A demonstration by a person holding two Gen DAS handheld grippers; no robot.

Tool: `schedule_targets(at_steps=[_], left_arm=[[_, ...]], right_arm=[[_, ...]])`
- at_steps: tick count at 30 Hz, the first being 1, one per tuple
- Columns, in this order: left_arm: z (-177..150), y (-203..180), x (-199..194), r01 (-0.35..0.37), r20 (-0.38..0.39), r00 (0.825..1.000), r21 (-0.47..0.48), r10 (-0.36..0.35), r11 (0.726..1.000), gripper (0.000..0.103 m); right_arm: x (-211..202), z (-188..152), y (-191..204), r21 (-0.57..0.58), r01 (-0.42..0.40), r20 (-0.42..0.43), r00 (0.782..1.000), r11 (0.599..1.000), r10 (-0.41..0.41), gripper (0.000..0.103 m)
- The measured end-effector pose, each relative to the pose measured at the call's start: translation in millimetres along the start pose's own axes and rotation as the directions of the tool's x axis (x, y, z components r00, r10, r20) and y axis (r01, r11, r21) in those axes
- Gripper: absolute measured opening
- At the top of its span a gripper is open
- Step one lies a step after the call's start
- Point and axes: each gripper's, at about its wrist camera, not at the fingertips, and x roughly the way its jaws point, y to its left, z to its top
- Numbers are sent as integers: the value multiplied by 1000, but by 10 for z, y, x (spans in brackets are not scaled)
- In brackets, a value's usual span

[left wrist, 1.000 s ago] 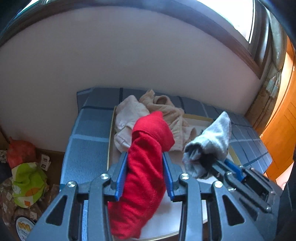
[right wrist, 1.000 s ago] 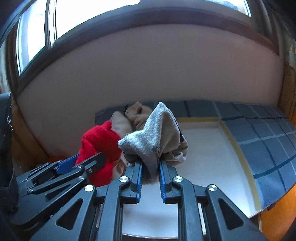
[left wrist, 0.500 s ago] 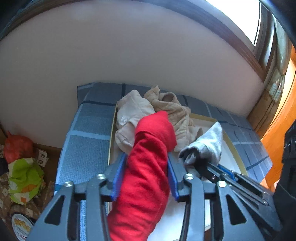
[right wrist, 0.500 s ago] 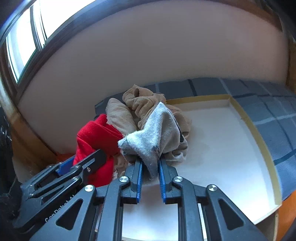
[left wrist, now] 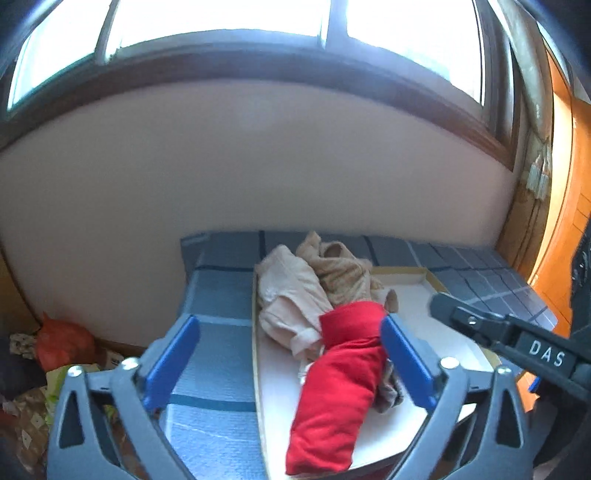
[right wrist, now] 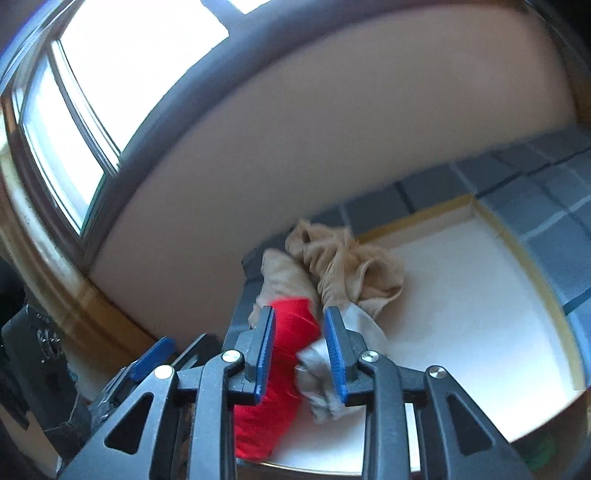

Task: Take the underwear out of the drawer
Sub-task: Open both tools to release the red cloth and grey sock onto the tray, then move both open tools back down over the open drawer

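we look along both claws at a pale wall under a bright window whose panes are blown out to white. ahead of the claws sits the white drawer, its near edge cut off below our fingers, set on a blue checked cloth. a beige heap of underwear lies at the drawer's far left corner, beyond both claws. the red underwear lies loose between the blue pads of our left claw, whose jaws are spreading wide and touch nothing. our right claw is also opening; a grey piece lies between its pads, blurred, touching the right pad but not clamped. left of the left claw, floor clutter is too smeared to name.
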Motion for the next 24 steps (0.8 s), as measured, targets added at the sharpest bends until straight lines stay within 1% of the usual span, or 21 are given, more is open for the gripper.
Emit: schedule_targets(at_steps=[2,4,6,9,12,15,19,21,24], left_arm=[[-27,63,-25,-10,-12,1000,-19,9,1000,101],[-79,110,-41,-12,-31,999,-35,11,999,101],[-146,112,-56,-18,-45,999,-28,16,999,101],[-222,54,-89,-28,-53,998,12,28,1000,101],[-281,9,-104,-32,-61,998,37,34,999,101],[-379,-43,-136,-23,-89,996,83,30,996,101],[-537,-125,-231,-13,-114,993,160,31,987,101],[-591,-143,-267,-9,-126,991,175,31,985,101],[-685,-162,-354,10,-142,990,187,17,982,101]], right_arm=[[-122,-23,23,-9,38,32,999,999,-37,30],[-179,-39,31,-11,62,44,997,998,-62,30],[-205,-64,32,-19,95,43,995,995,-94,30],[-274,-117,28,-39,132,45,991,991,-130,30],[-324,-169,-6,-41,142,39,989,989,-140,30],[-346,-225,-32,-47,135,4,991,990,-135,30],[-465,-366,-77,-44,157,-39,987,987,-158,30],[-531,-434,-98,-37,156,-53,986,987,-158,30],[-671,-528,-122,-35,181,-51,982,983,-182,30]])
